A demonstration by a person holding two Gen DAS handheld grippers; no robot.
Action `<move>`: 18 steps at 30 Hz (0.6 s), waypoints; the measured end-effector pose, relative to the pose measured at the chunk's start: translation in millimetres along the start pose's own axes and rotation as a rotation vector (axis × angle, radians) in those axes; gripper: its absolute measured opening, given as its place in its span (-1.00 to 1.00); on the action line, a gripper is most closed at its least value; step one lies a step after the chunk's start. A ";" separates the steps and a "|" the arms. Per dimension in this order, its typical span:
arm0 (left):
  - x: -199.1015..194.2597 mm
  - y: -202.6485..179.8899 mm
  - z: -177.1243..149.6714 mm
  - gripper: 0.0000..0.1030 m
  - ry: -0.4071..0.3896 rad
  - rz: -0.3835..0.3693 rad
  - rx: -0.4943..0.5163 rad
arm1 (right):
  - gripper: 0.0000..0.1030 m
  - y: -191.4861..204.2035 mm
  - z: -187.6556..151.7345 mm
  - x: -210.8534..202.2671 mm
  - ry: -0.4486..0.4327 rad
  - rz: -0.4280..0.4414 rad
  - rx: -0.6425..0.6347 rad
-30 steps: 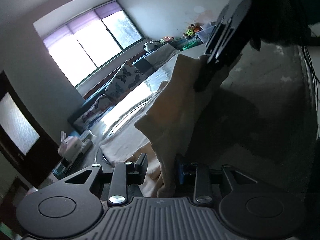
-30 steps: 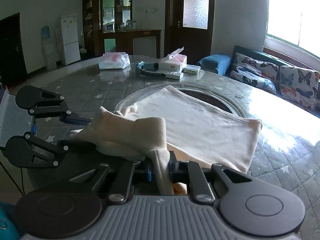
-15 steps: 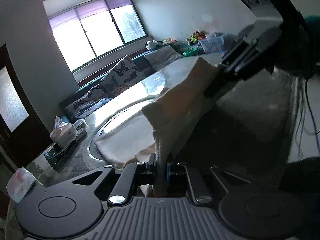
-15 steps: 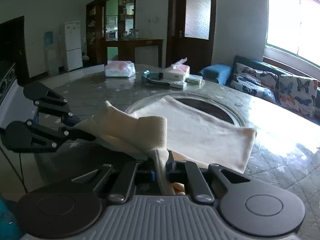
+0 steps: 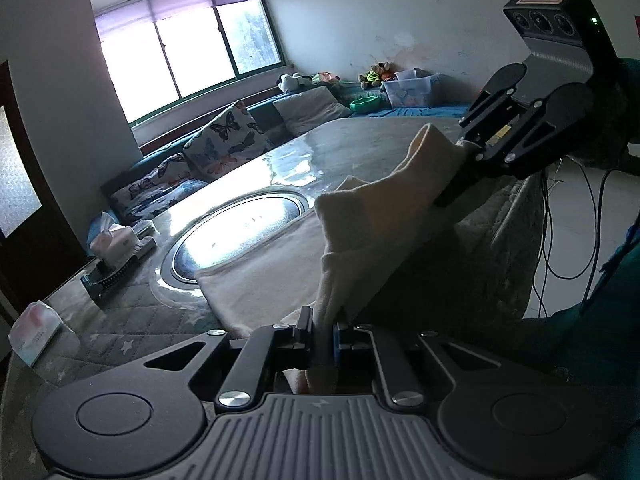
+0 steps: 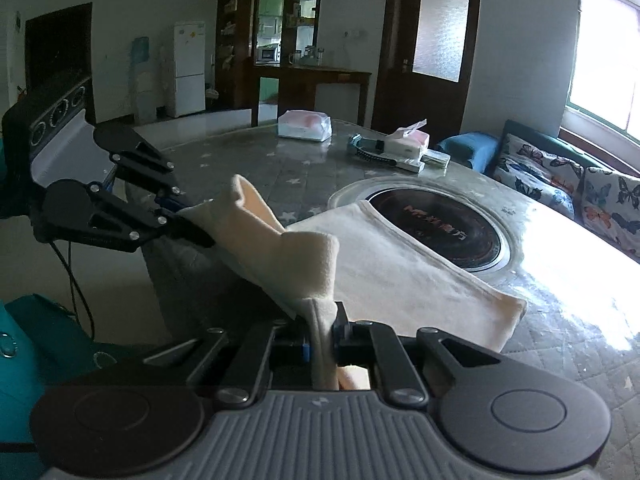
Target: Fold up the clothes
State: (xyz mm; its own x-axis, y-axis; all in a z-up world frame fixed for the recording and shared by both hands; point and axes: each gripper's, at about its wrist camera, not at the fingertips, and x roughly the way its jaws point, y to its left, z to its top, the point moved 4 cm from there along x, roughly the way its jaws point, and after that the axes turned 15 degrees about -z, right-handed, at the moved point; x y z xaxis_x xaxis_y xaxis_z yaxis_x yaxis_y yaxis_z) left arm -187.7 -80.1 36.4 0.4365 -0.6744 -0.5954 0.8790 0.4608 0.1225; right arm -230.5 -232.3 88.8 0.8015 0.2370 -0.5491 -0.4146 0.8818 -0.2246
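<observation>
A cream cloth (image 5: 260, 276) (image 6: 400, 276) lies flat across the round table, and its near edge is lifted off the surface. At the bottom of the left wrist view my left gripper (image 5: 320, 336) is shut on one corner of that raised edge. My right gripper (image 6: 322, 338) is shut on the other corner. Each gripper shows in the other's view: the right gripper (image 5: 460, 152) at the upper right, the left gripper (image 6: 188, 216) at the left. The cloth hangs taut in a fold between them.
The table (image 6: 248, 160) has a grey quilted cover and a round dark hob (image 6: 440, 232) (image 5: 240, 232) in its middle, partly under the cloth. Tissue packs (image 6: 305, 125) and a tissue box (image 6: 408, 142) stand at the far side. A sofa with butterfly cushions (image 5: 224, 144) runs behind. Cables (image 5: 560, 240) hang past the table's edge.
My left gripper's jaws have closed onto the cloth corner. Both grippers have risen and drawn back with the near edge, and more of the hob is uncovered.
</observation>
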 end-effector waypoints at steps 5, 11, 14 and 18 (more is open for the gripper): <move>0.7 12.4 9.7 -0.80 -0.029 0.018 -0.011 | -0.84 -9.2 14.0 8.0 -0.023 -0.023 0.000; 16.8 42.6 27.1 -0.81 -0.046 0.031 -0.050 | -0.84 -25.4 27.4 23.1 -0.025 -0.043 0.006; 30.9 62.4 36.3 -0.80 -0.045 0.035 -0.083 | -0.84 -40.1 35.7 41.7 -0.017 -0.060 0.018; 59.0 94.0 46.9 -0.80 -0.023 0.034 -0.143 | -0.84 -61.0 44.8 73.6 0.018 -0.079 0.040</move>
State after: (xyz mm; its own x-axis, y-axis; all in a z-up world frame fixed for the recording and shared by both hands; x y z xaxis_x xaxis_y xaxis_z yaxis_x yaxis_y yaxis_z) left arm -70.3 -103.6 50.0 0.4716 -0.6691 -0.5744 0.8280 0.5600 0.0275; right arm -126.8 -250.3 98.1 0.8229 0.1586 -0.5456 -0.3323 0.9133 -0.2356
